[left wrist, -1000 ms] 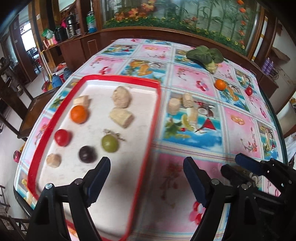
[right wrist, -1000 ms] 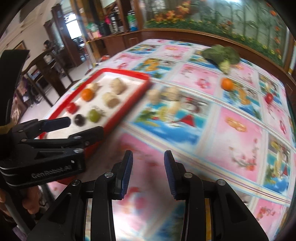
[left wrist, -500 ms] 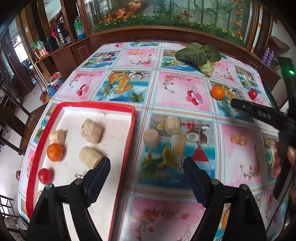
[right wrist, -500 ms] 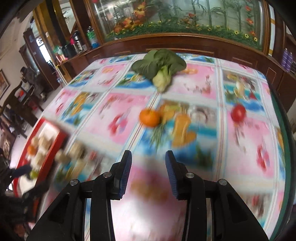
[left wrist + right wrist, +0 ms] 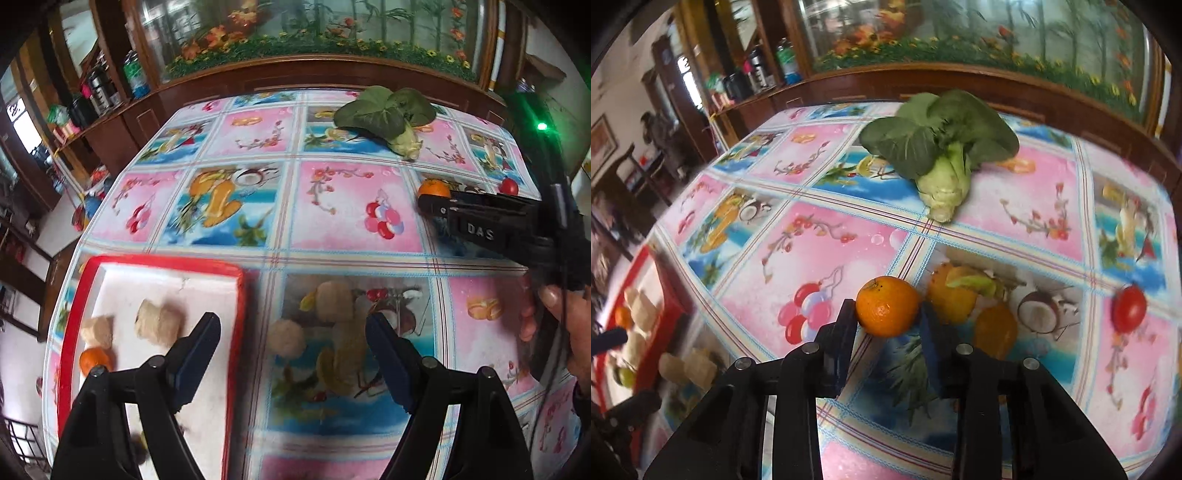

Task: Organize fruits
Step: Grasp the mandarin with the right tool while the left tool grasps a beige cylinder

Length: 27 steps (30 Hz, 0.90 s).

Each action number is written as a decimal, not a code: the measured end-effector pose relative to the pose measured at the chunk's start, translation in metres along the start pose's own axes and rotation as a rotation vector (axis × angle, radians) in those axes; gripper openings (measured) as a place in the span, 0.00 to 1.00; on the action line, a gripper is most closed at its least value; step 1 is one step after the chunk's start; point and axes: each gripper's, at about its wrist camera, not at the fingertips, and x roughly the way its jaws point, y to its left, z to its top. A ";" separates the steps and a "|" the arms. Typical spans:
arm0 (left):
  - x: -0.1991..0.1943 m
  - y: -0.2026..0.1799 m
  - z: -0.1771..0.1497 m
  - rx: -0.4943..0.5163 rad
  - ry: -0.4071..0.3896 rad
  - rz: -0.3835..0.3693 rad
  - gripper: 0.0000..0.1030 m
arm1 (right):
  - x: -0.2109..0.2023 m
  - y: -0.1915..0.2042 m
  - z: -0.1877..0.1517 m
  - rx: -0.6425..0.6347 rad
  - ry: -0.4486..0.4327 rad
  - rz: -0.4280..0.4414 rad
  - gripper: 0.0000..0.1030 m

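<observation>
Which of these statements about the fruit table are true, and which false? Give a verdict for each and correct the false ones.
1. The right gripper has its fingers on either side of the orange. True.
2. The bok choy lies inside the red tray. False: it lies on the tablecloth, at the far end of the table.
3. The left gripper is shut on a tomato. False: it is open and empty.
4. A red tomato sits on the tablecloth to the right of the orange. True.
</observation>
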 end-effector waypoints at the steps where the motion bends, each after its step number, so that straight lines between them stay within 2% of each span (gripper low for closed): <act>1: 0.005 -0.004 0.002 0.016 0.004 0.005 0.81 | -0.003 -0.001 -0.002 -0.002 -0.008 0.002 0.31; 5: 0.026 -0.013 0.009 0.047 0.045 -0.001 0.80 | -0.019 -0.009 -0.017 0.007 -0.007 0.044 0.31; 6: 0.026 -0.016 0.010 0.064 0.028 0.011 0.79 | -0.022 -0.011 -0.021 0.010 -0.005 0.052 0.32; 8: 0.028 -0.023 0.012 0.094 0.029 -0.018 0.59 | -0.030 -0.015 -0.029 0.020 -0.001 0.066 0.32; 10: 0.035 -0.026 0.011 0.097 0.054 -0.043 0.46 | -0.036 -0.019 -0.035 0.034 0.000 0.080 0.32; 11: 0.039 -0.026 0.008 0.093 0.068 -0.059 0.42 | -0.038 -0.019 -0.037 0.041 0.000 0.082 0.32; 13: 0.039 -0.023 0.005 0.076 0.041 -0.079 0.40 | -0.042 -0.020 -0.040 0.051 0.003 0.092 0.32; 15: 0.039 -0.020 0.004 0.069 0.029 -0.126 0.27 | -0.049 -0.020 -0.044 0.062 -0.001 0.097 0.32; 21: 0.030 -0.023 -0.005 0.059 0.038 -0.213 0.28 | -0.062 -0.016 -0.056 0.079 -0.015 0.107 0.32; 27: 0.010 -0.028 -0.028 0.034 0.045 -0.279 0.28 | -0.080 -0.008 -0.076 0.062 -0.021 0.085 0.32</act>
